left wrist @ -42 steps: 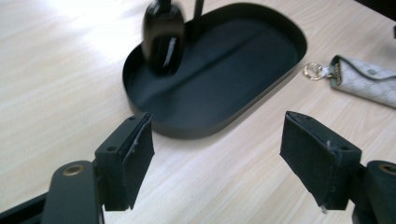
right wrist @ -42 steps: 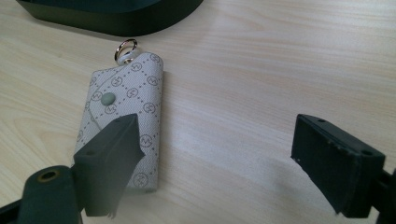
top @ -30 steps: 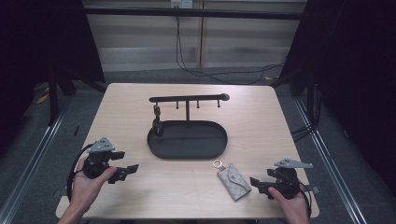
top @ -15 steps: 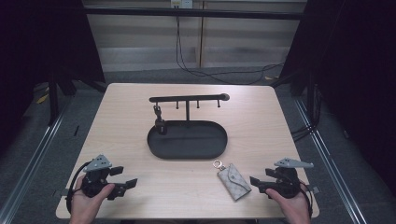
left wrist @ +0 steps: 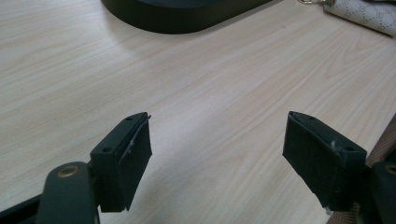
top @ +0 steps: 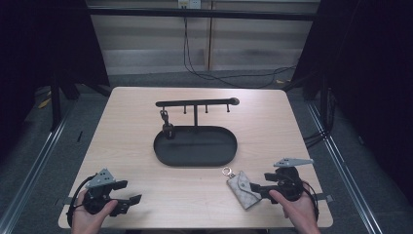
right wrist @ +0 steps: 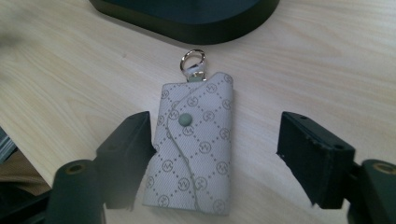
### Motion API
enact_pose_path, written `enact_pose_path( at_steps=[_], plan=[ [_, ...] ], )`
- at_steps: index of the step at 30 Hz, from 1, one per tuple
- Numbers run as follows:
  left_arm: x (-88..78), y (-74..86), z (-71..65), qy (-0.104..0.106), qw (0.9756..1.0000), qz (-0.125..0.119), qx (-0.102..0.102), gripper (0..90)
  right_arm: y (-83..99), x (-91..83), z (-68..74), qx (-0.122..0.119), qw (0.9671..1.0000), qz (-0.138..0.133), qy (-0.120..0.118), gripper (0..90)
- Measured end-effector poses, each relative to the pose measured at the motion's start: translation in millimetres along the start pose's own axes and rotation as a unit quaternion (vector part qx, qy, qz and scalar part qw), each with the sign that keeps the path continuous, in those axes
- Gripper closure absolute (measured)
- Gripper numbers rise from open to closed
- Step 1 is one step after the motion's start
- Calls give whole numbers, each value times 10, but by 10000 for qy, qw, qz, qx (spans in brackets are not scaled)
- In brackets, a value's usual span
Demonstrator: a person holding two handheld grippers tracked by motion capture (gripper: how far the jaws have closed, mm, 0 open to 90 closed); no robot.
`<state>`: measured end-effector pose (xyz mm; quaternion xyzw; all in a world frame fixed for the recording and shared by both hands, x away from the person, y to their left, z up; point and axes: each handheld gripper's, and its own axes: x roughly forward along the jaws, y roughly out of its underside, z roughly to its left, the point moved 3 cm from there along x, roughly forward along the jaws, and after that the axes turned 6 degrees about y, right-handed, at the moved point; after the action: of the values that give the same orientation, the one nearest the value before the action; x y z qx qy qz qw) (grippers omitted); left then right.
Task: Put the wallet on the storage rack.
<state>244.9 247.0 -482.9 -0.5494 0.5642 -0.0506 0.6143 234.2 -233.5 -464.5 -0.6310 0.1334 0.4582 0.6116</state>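
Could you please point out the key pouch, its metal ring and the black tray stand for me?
key pouch (right wrist: 194,149), right gripper view, middle of its patterned flap.
metal ring (right wrist: 193,59), right gripper view, on the ring's rim.
black tray stand (top: 195,161), high view, front rim of the oval tray.

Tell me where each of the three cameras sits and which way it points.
High view: above the near edge, facing forward and down on the table; both hands show.
Left gripper view: on the left hand-held gripper, looking along open jaws.
Right gripper view: on the right hand-held gripper, jaws flanking the key pouch.
All share the black tray.
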Motion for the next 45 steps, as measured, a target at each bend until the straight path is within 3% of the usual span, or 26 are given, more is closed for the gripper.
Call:
enact_pose_path(
  at_steps=[3,4,8,13,20,30,39,45],
  plan=[
    [-11,-7,8,-1,10000,-51,32,233,-64,33,45,-128,9998,112,-41,288],
    [-16,-11,10,19,10000,-67,56,233,-70,60,55,-203,9996,162,67,312],
    [-32,-10,-12,102,9998,-133,50,233,-112,152,136,-408,9970,657,49,337],
    [-29,-6,-22,136,9998,-114,54,233,-214,243,210,-383,9925,1157,-56,294],
    [-55,-2,-1,107,9998,-153,3,232,-276,407,263,-530,9841,1690,91,230],
    [-72,7,4,127,9998,-142,-51,231,-281,509,294,-576,9742,2174,200,265],
    [-72,3,2,127,9998,-164,-43,231,-296,609,315,-619,9677,2420,330,286],
    [-77,3,1,129,9997,-197,-55,231,-293,645,303,-498,9678,2436,391,304]
  ],
)
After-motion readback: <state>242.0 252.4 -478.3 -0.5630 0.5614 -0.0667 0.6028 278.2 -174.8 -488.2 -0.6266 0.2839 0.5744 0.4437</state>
